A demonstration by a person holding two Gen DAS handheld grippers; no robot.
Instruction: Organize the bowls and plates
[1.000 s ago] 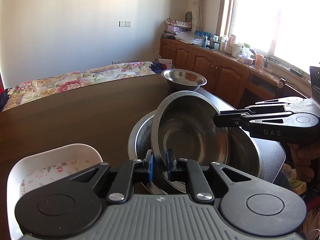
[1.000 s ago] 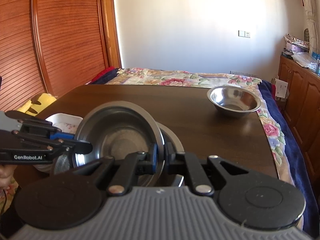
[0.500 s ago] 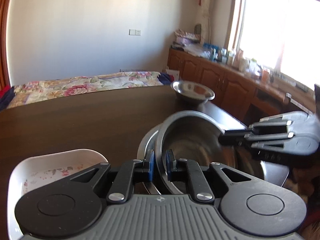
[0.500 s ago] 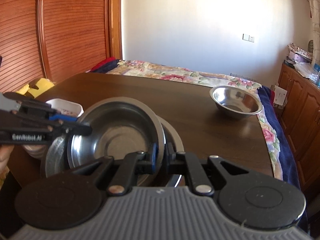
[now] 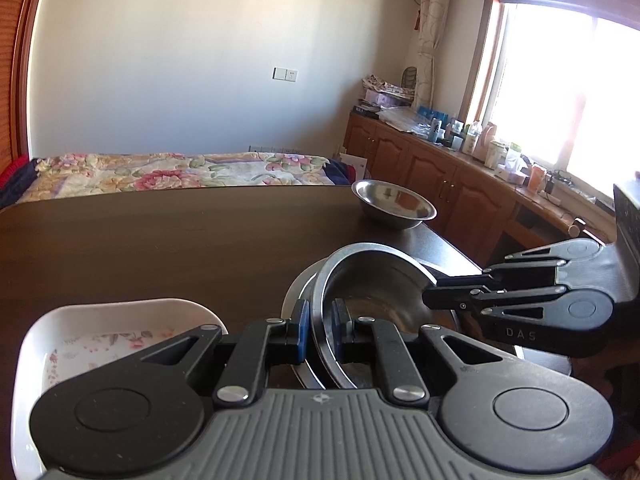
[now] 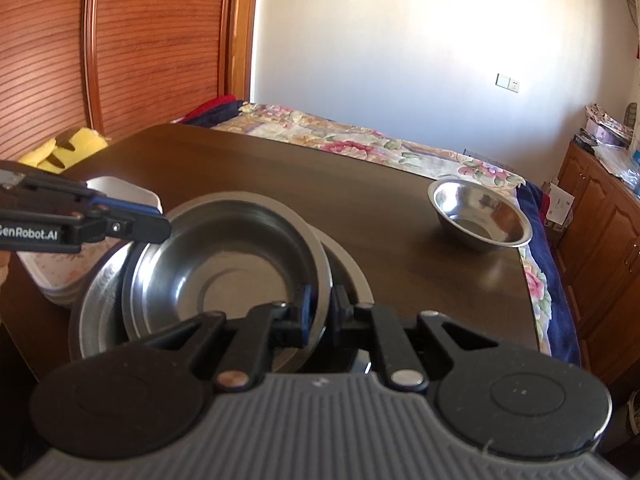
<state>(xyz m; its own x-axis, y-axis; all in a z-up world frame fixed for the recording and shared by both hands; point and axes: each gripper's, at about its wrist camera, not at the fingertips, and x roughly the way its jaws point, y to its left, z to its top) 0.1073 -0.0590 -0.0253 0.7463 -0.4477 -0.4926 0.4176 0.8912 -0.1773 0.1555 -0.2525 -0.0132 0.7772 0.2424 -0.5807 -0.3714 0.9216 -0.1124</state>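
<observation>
Right wrist view: your right gripper (image 6: 320,312) and left gripper (image 6: 160,228) pinch the steel bowl (image 6: 224,272) over the steel plate (image 6: 96,304) just below, leaving one small bowl (image 6: 480,216) far ahead.

**Room around the dark desk**

A dark wooden desk (image 5: 160,240) is seen in the foreground. Behind it a bed is covered with a flowered bedspread (image 5: 172,172). A white wall switch (image 5: 285,75) is set in the pale wall. Along the right, brown wooden cabinets (image 5: 432,176) are topped with bottles and jars (image 5: 480,144) under a bright window (image 5: 568,92), beside which a patterned curtain (image 5: 430,28) is hung. In the right wrist view, a slatted wooden door (image 6: 152,40) is shown, with a yellow cloth (image 6: 64,148) lying below it.
</observation>
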